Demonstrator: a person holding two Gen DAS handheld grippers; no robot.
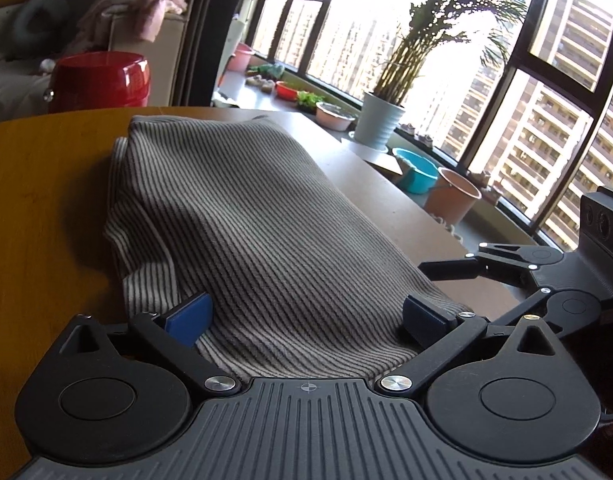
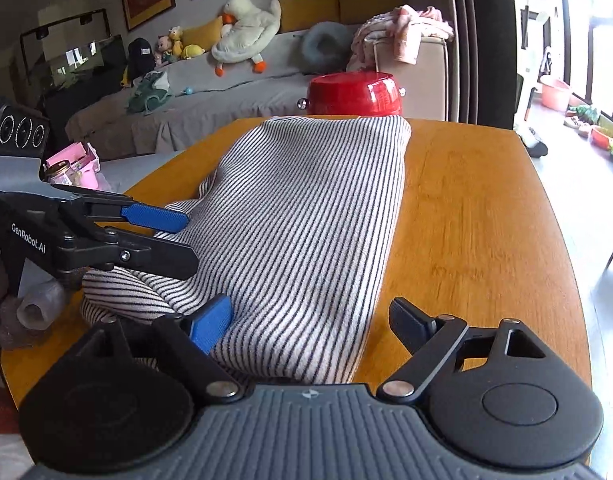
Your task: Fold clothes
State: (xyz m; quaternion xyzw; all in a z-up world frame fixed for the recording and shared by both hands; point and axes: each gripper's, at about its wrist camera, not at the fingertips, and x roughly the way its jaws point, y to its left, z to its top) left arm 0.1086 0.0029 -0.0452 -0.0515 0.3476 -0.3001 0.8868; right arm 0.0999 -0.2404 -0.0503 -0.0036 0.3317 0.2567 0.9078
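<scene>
A striped garment point(image 2: 306, 216), folded into a long band, lies on the wooden table point(image 2: 478, 220) and runs from the near edge to the far edge. The right gripper point(image 2: 310, 320) stands wide apart over its near end: the blue pad point(image 2: 210, 328) rests on the cloth, while the dark finger point(image 2: 410, 322) hangs over bare wood just beside the garment's edge. The left gripper point(image 2: 188, 236) comes in from the left edge, its 2 fingers at a bunched fold. A red bowl point(image 2: 354, 94) sits beyond the far edge.
</scene>
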